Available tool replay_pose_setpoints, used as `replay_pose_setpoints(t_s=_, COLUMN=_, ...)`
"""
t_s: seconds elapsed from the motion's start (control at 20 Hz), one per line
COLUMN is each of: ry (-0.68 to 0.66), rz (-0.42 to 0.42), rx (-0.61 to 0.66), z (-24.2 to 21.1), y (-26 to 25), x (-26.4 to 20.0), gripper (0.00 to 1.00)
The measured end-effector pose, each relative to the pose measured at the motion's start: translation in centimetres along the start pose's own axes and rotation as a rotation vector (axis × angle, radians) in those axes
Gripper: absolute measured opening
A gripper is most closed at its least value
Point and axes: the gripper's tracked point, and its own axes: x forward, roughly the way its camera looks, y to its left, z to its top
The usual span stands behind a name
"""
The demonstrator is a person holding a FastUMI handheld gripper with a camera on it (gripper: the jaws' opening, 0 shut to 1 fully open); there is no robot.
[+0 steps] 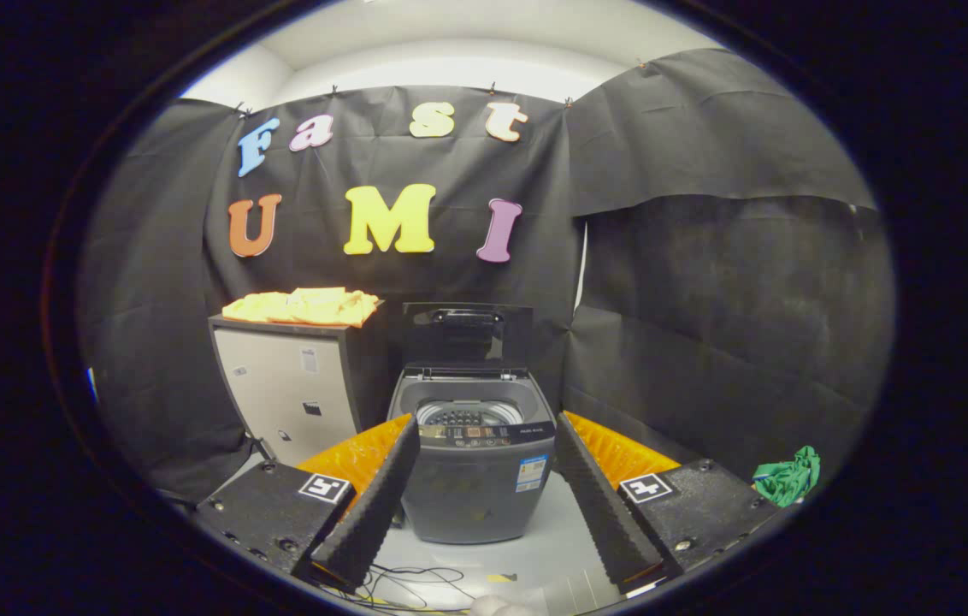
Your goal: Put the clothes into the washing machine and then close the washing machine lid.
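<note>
So I judge nothing is done yet: my tool (484, 500) hangs wide open with nothing in it, the washing machine (478, 453) stands ahead between its fingers with its lid (467, 332) up. The yellow clothes (304, 306) lie on the cabinet (292, 389) left of the machine, well beyond the fingers. Loading and closing both remain.
</note>
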Motion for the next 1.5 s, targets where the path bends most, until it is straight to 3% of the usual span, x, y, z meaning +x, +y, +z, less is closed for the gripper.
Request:
replay_pose_setpoints(t_s=0.25, ry=-0.038, rz=-0.002, rx=0.037, z=6.3, y=1.3, x=2.9, gripper=1.00)
replay_pose_setpoints(t_s=0.5, ry=-0.041, rz=0.047, rx=0.030, z=12.7, y=5.2, x=6.9, gripper=1.00)
replay_pose_setpoints(t_s=0.8, ry=-0.069, rz=0.204, rx=0.001, z=20.2, y=14.8, x=12.9, gripper=1.00)
replay_pose_setpoints(t_s=0.9, ry=-0.061, rz=0.261, rx=0.000, z=21.7, y=18.1, x=14.8, gripper=1.00)
replay_pose_setpoints(t_s=1.1, ry=-0.033, rz=0.284, rx=-0.019, z=24.3, y=24.6, x=20.1, gripper=1.00)
replay_pose_setpoints(t_s=1.5, ry=0.089, rz=0.349, rx=-0.043, z=22.6, y=37.4, x=30.5, gripper=0.99)
